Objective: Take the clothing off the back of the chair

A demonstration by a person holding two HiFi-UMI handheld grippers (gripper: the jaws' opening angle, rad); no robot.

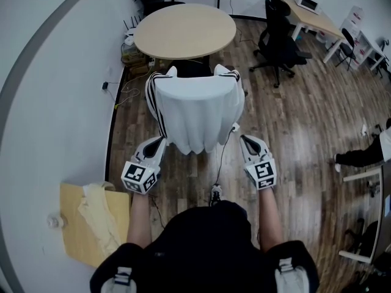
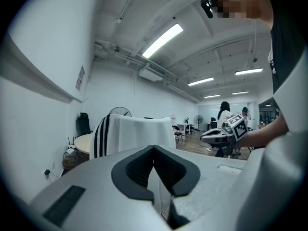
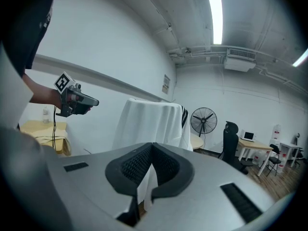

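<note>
A white garment [image 1: 195, 112] with black stripes down its sleeves hangs over the back of a chair in front of me and hides the chair almost completely. My left gripper [image 1: 160, 140] points at the garment's lower left edge, a little short of the cloth, with its jaws shut and empty. My right gripper [image 1: 244, 138] is level with it off the lower right edge, also shut on nothing. In the left gripper view the garment [image 2: 139, 134] stands beyond the closed jaws, with the right gripper [image 2: 221, 136] off to the side. The right gripper view shows the garment [image 3: 151, 124] and the left gripper [image 3: 77, 101].
A round wooden table [image 1: 183, 29] stands just behind the chair. A black office chair [image 1: 278, 38] and a desk [image 1: 311, 17] are at the back right. A wooden board [image 1: 76, 224] with a pale cloth lies at my left by the wall. Cables run along the floor.
</note>
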